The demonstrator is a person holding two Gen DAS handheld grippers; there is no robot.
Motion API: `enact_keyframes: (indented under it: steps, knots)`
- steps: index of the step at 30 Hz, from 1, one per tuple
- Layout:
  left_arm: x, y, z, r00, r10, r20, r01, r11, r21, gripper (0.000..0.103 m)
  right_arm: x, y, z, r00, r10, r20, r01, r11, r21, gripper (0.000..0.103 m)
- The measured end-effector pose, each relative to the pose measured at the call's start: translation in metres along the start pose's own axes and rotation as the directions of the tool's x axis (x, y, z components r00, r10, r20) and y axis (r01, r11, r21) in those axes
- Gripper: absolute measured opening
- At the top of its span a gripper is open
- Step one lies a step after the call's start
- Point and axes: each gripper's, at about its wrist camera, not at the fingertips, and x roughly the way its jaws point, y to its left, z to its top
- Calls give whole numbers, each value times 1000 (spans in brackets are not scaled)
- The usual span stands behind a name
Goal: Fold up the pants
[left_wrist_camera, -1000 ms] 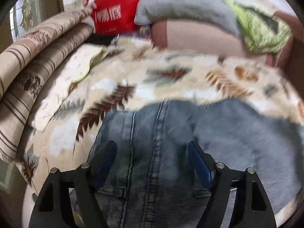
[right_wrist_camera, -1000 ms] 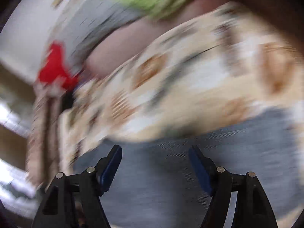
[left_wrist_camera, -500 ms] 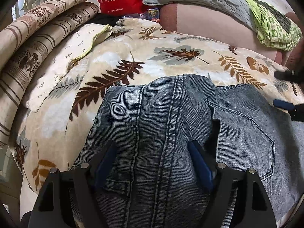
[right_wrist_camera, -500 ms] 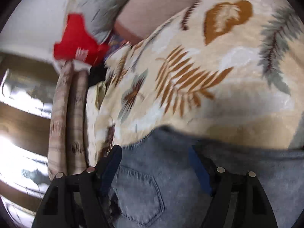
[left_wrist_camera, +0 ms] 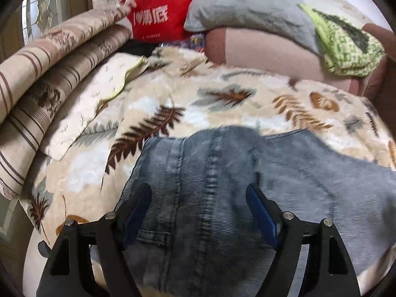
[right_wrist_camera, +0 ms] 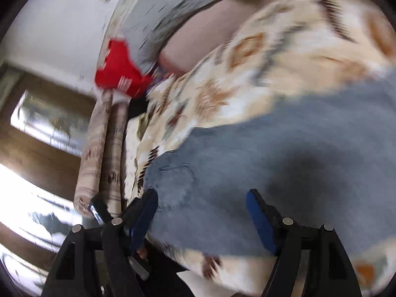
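My left claw (left_wrist_camera: pixel 198 205) is spread wide, both blue pads apart and hovering over the jeans (left_wrist_camera: pixel 222 185), gripping nothing. The jeans lie on the bed, on top of the leaf-print blanket (left_wrist_camera: pixel 198 104).

Going left to right in the left wrist view: a rolled striped quilt (left_wrist_camera: pixel 49 61) along the edge, a pale pillow (left_wrist_camera: pixel 86 113) tucked beside it, then a red bag (left_wrist_camera: pixel 158 12) with white lettering at the back, a grey pillow (left_wrist_camera: pixel 247 5) next to it, and a green patterned cloth (left_wrist_camera: pixel 346 44) at the far right. This view shows the jeans' center seam and stitching fairly clearly, running up between my pads.

The right wrist view is way blurrier. My right claw (right_wrist_camera: pixel 201 212) is also spread apart with nothing in it, sitting above the jeans (right_wrist_camera: pixel 284 160). What it does show that the other doesn't: a back pocket (right_wrist_camera: pixel 173 180) on the denim near the left pad, a bright window (right_wrist_camera: pixel 37 148) with wooden framing off to the left, and the near edge of the blanket (right_wrist_camera: pixel 247 267) below the denim. The red bag (right_wrist_camera: pixel 118 74) and striped quilt (right_wrist_camera: pixel 99 148) show up here too, tilted.
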Motion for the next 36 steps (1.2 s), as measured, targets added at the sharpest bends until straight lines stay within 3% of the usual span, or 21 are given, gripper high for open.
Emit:
enact_keyframes:
  steps: [3, 6, 7, 8, 10, 12, 15, 18, 20, 26, 30, 33, 36]
  knots:
    - [-15, -16, -2, 999, -47, 23, 47, 998, 32, 80, -43, -59, -6, 994, 0, 109, -16, 988, 153, 83]
    - [1, -29, -12, 993, -90, -71, 95, 993, 71, 80, -51, -121, -3, 984, -113, 137, 56, 929, 365, 82]
    - [13, -30, -16, 988, -94, -123, 103, 992, 75, 80, -55, -138, -4, 986, -41, 160, -35, 893, 448, 82]
    - [26, -28, -22, 981, -81, -176, 96, 992, 77, 80, -61, -139, -3, 985, -22, 172, -62, 882, 467, 82]
    - [20, -29, -23, 987, -79, -142, 93, 991, 95, 80, -73, -121, 9, 983, -44, 178, -29, 922, 387, 83]
    - [13, -34, -20, 990, -64, -128, 79, 990, 117, 80, -79, -106, 25, 981, -8, 193, -54, 948, 314, 83]
    - [7, -36, -16, 993, -69, -98, 82, 989, 125, 80, -73, -105, 61, 976, 10, 217, -74, 954, 290, 83]
    - [24, -29, -20, 989, -46, -138, 63, 991, 122, 81, -38, -123, 94, 982, -2, 188, -57, 948, 312, 83]
    - [23, -25, -22, 992, -56, -111, 69, 990, 119, 83, -14, -148, 110, 979, -80, 189, 5, 930, 368, 83]
    - [23, -23, -23, 993, -67, -93, 78, 990, 121, 84, -22, -128, 109, 976, -16, 216, -52, 952, 303, 83]
    - [25, -16, -24, 992, -89, -90, 97, 991, 97, 84, -37, -116, 99, 962, -63, 266, -17, 957, 290, 84]
    - [25, -16, -24, 991, -96, -88, 105, 990, 93, 84, -17, -142, 114, 961, -197, 193, 124, 934, 336, 84]
    - [24, -13, -23, 991, -108, -84, 115, 990, 77, 84, -30, -129, 109, 961, -149, 233, 63, 939, 337, 85]
